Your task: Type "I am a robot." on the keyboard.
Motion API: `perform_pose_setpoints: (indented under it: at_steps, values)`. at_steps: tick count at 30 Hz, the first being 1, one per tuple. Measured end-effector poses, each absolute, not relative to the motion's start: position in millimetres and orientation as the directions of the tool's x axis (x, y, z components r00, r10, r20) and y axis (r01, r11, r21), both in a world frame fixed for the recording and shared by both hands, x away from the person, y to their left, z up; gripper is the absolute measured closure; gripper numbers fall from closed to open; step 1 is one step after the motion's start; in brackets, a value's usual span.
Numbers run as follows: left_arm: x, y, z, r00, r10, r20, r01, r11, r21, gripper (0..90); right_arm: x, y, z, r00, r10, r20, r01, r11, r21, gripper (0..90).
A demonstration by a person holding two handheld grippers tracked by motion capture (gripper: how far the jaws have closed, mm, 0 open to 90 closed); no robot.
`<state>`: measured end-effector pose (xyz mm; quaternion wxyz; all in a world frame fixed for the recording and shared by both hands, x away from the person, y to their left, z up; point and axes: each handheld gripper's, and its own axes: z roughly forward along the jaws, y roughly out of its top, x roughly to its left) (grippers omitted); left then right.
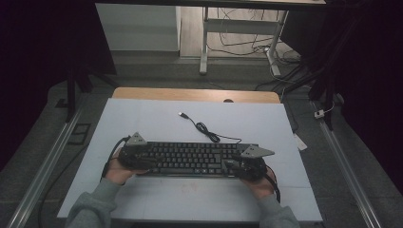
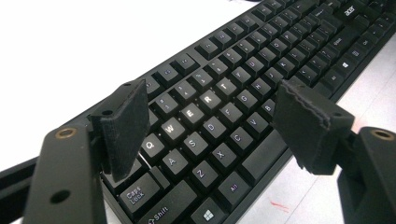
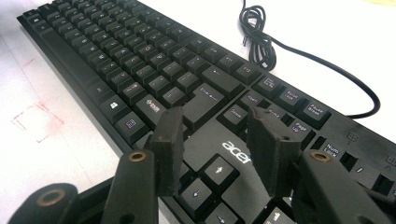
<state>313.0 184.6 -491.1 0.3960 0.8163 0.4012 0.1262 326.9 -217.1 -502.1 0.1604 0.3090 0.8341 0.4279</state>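
A black Acer keyboard (image 1: 190, 156) lies flat across the white table top (image 1: 157, 118), and its black cable (image 1: 204, 128) curls away toward the far side. My left gripper (image 1: 137, 159) hovers over the keyboard's left end. In the left gripper view its jaws (image 2: 212, 93) stand wide apart above the letter keys (image 2: 261, 46), with nothing pinched. My right gripper (image 1: 244, 166) sits over the right end. There its pads (image 3: 215, 114) are about half apart above the arrow keys and the logo, pressing on nothing. The coiled cable (image 3: 261, 32) lies behind the keyboard (image 3: 116, 51).
A person's hands and grey sleeves (image 1: 95, 204) come in from the near edge. Faint red pen marks (image 3: 37, 121) show on the white top in front of the keyboard. A wooden strip (image 1: 195, 94) borders the far edge, with desk legs and floor cables (image 1: 247, 47) beyond.
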Motion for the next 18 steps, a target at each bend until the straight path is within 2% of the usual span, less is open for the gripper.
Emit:
perform_pose_setpoints:
  at_steps: [10, 18]
  values:
    - [311.0, 181.5, -488.8, 0.665, 0.739, -0.108, 0.540, -0.375, 0.753, 31.0, 327.3, -216.8, -502.1, -0.758, 0.652, -0.011, 0.375, 0.449, 0.811, 56.3]
    - [307.8, 175.8, -486.2, 0.695, 0.712, -0.103, 0.519, -0.398, 0.756, 40.0, 327.3, -216.3, -502.5, -0.758, 0.652, -0.011, 0.375, 0.451, 0.810, 56.3]
